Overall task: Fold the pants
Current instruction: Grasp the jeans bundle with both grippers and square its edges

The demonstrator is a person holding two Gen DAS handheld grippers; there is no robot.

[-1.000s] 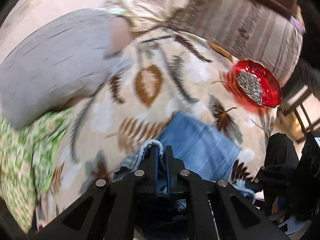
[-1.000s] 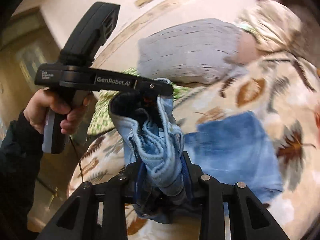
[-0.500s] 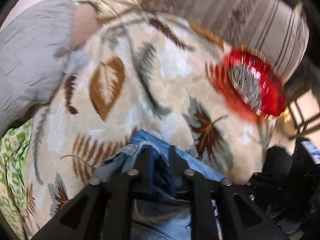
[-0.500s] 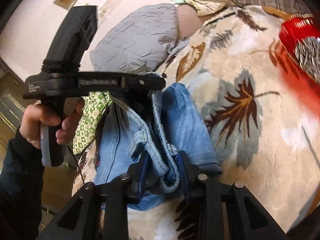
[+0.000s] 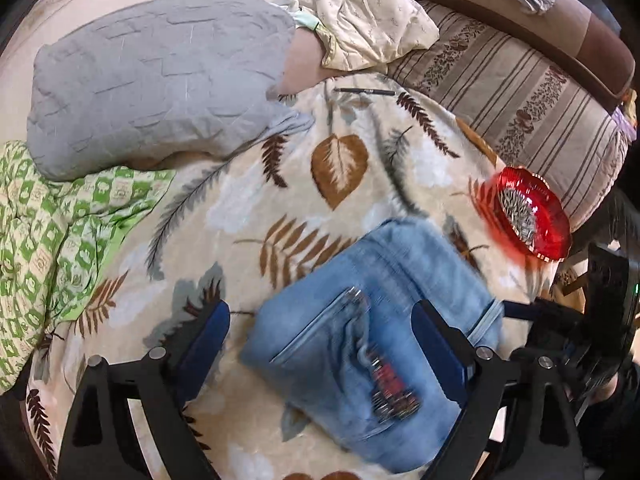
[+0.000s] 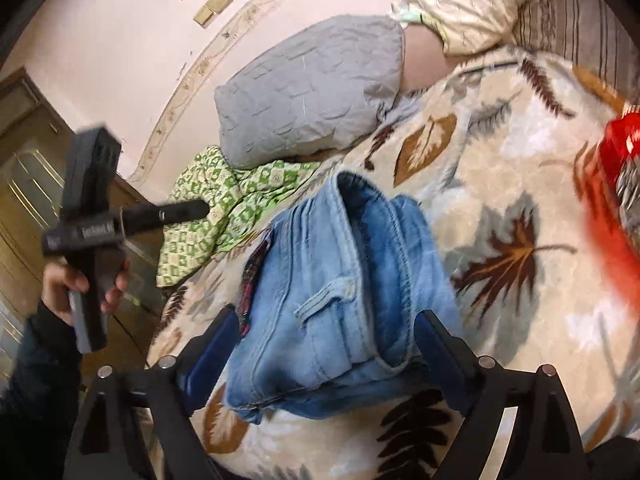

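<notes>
Currently, the pants [image 5: 372,344], light blue denim, lie folded into a compact bundle on the leaf-patterned blanket [image 5: 340,168] covering the bed. In the left wrist view, the left gripper [image 5: 320,332] has its jaws spread wide and holds nothing; the bundle lies between and beyond the two blue-padded fingers [image 5: 208,332], and contact cannot be confirmed. In the right wrist view, the right gripper [image 6: 324,344] is likewise wide open and empty, with the pants [image 6: 340,288] lying between its fingers [image 6: 216,348], waistband and belt loop facing the camera. The left gripper [image 6: 184,210] also appears in that view, up and to the left, clear of the denim, gripped by the left hand [image 6: 80,288]. A grey pillow [image 5: 152,84] and a green checked cloth [image 5: 52,240] lie beyond the pants to the left. A red dish [image 5: 532,216] sits on the blanket to the right of the bundle, apart from it
</notes>
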